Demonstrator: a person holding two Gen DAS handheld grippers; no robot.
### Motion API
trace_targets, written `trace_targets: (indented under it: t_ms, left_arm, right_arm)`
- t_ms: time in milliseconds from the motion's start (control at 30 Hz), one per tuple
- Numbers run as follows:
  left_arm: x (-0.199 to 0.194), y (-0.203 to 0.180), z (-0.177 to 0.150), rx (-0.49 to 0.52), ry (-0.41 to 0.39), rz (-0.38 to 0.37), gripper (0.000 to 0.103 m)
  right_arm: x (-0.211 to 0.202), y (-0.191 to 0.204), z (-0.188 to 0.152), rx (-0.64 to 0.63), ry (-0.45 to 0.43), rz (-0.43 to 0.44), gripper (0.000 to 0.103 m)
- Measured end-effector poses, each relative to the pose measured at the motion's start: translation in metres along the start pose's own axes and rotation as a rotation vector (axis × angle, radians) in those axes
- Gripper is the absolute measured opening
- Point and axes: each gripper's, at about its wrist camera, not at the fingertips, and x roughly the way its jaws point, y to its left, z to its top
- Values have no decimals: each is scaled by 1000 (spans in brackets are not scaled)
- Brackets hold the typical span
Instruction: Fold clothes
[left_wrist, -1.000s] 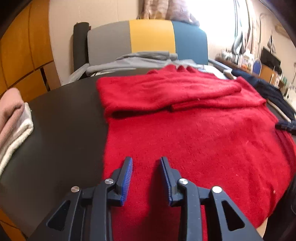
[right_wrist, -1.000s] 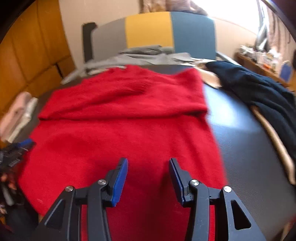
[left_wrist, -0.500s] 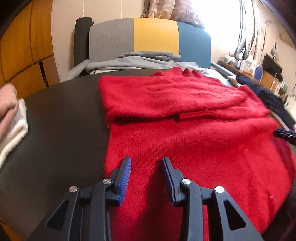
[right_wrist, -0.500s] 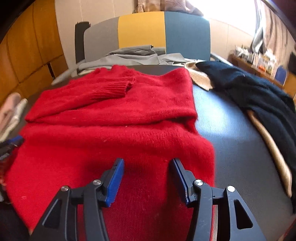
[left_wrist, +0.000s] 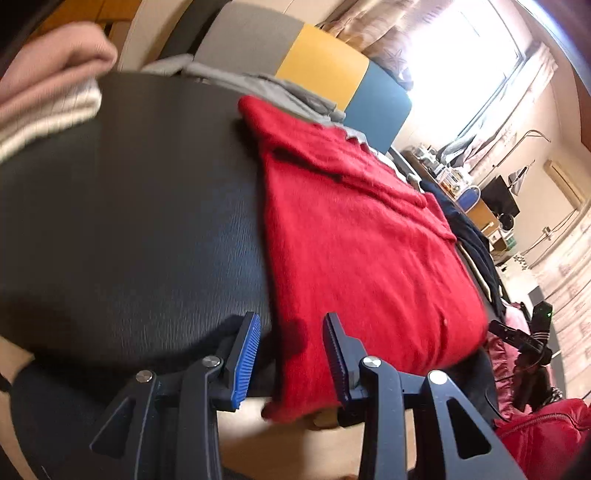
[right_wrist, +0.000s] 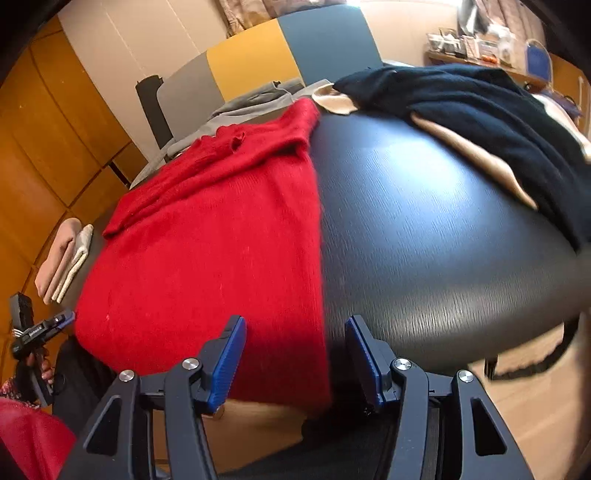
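A red sweater lies flat on the round black table, sleeves folded across its chest and its hem hanging over the near edge. My left gripper stands open at the hem's left corner, with that corner between its blue pads. My right gripper is open at the hem's right corner, the sweater's right edge running between its fingers. Neither is closed on the cloth. Each gripper shows in the other's view: the right gripper and the left gripper.
Folded pink and white garments sit at the table's left. A dark navy garment over a tan one covers the right side. Grey clothes lie by the grey, yellow and blue chair. A red bag sits low.
Both grippers have drawn back from above the sweater's body to the near table edge, tilting outward. They now straddle the hem's two corners. Their jaws have stayed open.
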Motion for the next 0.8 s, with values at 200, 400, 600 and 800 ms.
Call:
trace_targets:
  t_ms: [200,400,600,800]
  left_arm:
    - [-2,-5,-10,14,68,8,35]
    - [11,-3,-28,5,185,-2,35]
    - [43,-5,-30,4,335,-25,36]
    - [73,-14,-29,12,438,-50,39]
  right_arm:
    - [-3,-6,-16,29,37,-25,58]
    - [18,-2,-25,105,161,17,58]
    - [37,7,-26,88,181,14,64]
    - [38,-1,-29,109,181,48,65]
